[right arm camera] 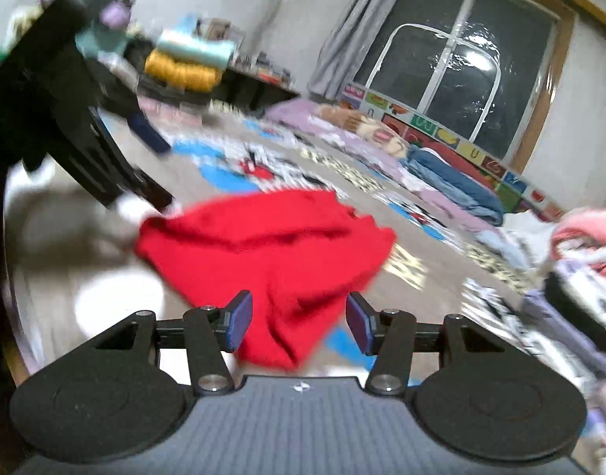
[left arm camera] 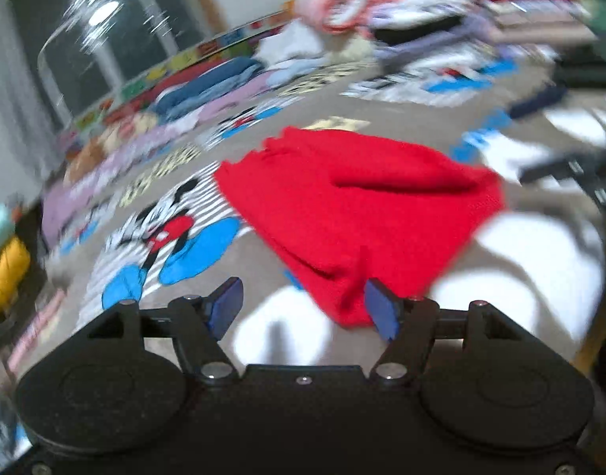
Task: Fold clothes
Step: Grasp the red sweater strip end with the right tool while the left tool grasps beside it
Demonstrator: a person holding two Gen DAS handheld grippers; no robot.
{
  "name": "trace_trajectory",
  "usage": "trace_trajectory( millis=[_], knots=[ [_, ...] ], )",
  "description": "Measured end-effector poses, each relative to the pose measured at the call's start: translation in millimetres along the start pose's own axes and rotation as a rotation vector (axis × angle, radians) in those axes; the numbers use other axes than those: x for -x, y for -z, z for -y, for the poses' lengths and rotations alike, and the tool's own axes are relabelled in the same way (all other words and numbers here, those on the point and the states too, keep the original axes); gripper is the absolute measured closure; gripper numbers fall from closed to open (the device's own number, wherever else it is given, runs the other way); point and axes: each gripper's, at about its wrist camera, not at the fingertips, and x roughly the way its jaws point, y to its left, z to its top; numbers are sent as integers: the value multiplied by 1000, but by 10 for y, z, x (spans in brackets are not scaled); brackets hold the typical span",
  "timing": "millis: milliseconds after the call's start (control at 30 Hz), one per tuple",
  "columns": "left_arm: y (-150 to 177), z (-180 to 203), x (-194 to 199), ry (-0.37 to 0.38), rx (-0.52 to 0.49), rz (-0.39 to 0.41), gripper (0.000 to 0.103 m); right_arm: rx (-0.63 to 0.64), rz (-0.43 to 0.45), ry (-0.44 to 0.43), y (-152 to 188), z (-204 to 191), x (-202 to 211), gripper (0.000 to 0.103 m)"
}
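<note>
Both views are smeared with motion blur, but the red garment (left arm camera: pixel 358 213) is plain enough: it lies on the bed, on the cartoon-print bedspread (left arm camera: pixel 172 233), rumpled, with a raised ridge across its middle and one corner trailing toward the cameras. The left tongs (left arm camera: pixel 303 308) stand wide with nothing between the blue pads (left arm camera: pixel 227 308); the near corner of the red cloth sits just ahead of the right-hand pad, and whether it touches cannot be told. The right tongs (right arm camera: pixel 299 320) are spread wide too, and the garment's hanging lower corner shows in the gap between their pads, though neither pad looks closed on it. Across from the right wrist camera, the other black gripper shows at the garment's far left corner. So the step in hand reads as work on this one red piece, both tools at its near edge; whether they are about to take hold or have just let go, the blur leaves unsettled. Any next grip calls for catching a single clean edge, not a bunched layer, since the cloth is soft and creased. In the left view its long axis runs from upper left to lower right, the narrow corner pointing down toward the tongs. A pile of other clothes (left arm camera: pixel 402 4) lies well beyond.
</note>
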Motion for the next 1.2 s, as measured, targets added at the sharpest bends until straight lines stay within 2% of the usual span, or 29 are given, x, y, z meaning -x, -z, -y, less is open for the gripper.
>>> trace_trajectory(
  millis=[200,467,567,767,900,1000,1033,1067,1133,1200],
  knots=[
    [207,392,122,-44,-240,18,34,152,-114,57,242,-186,22,50],
    [303,598,-45,-170,-491,46,34,276,-124,95,227,-420,-202,50],
    [282,594,-110,-184,-503,80,34,328,-108,120,188,-496,-341,50],
    [223,539,-199,-229,-481,115,35,330,-66,141,92,-468,-493,50],
    [200,523,-284,-221,-483,123,36,341,-44,155,54,-473,-507,50],
    [175,529,-359,-211,-478,116,49,311,-54,126,28,-411,-612,54],
    [169,550,-374,-209,-475,107,58,295,-61,107,21,-393,-648,64],
    [166,579,-385,-209,-476,96,61,279,-67,86,16,-381,-680,69],
    [159,641,-407,-211,-479,73,80,253,-77,53,3,-363,-735,80],
    [172,704,-410,-233,-476,61,84,216,-78,36,-18,-331,-761,83]
  ],
)
